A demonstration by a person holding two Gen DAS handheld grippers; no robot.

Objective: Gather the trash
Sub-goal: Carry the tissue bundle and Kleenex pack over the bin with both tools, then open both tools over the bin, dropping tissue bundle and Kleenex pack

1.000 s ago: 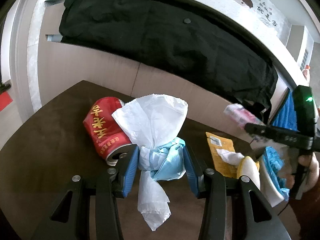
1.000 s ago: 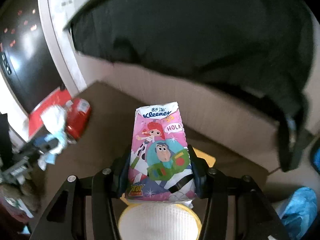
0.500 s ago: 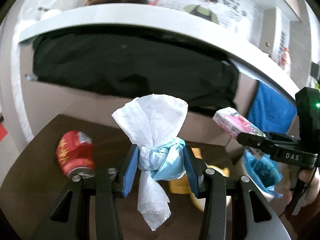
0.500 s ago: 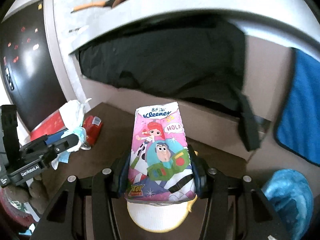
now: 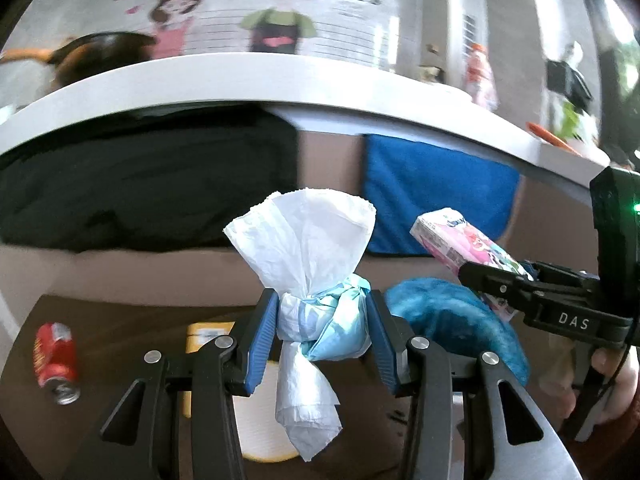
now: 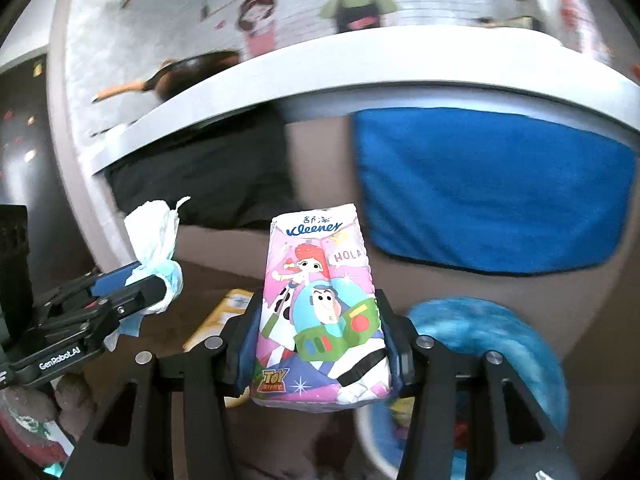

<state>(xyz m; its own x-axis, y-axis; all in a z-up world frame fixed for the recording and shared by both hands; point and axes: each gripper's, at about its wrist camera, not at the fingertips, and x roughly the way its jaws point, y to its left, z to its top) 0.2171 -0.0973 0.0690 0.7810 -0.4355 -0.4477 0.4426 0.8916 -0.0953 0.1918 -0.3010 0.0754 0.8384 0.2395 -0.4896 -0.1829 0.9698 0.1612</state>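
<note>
- The left gripper [image 5: 322, 334] has its jaws closed narrow around a bundle of white tissue [image 5: 306, 248] knotted with a pale blue piece, clamped between the blue pads [image 5: 262, 338]; loose paper hangs below and fans out above.
- The right gripper [image 6: 320, 336] has its jaws clamped on a pink Kleenex tissue pack [image 6: 320, 304], held upright with the cartoon print facing the camera.
- Both loads are up off the dark table [image 5: 120, 328], so the step in hand looks like the carry toward the bin, with 2 pieces of trash in transit.
- A bin lined with a blue bag [image 5: 452, 320] sits low and to the right in the left wrist view, just beyond the left gripper and below the right one; in the right wrist view its rim [image 6: 500, 328] lies to the near right.
- Left on the table: a red can [image 5: 54, 358] lying on its side at the far left, and a yellow packet [image 5: 204, 332] nearer the middle.
- Next, each gripper probably needs to come over the bag's opening before the jaws part, 1 at a time so the 2 do not collide.
- The tissue is light and limp and may cling to a pad; the pack should drop cleanly.
</note>
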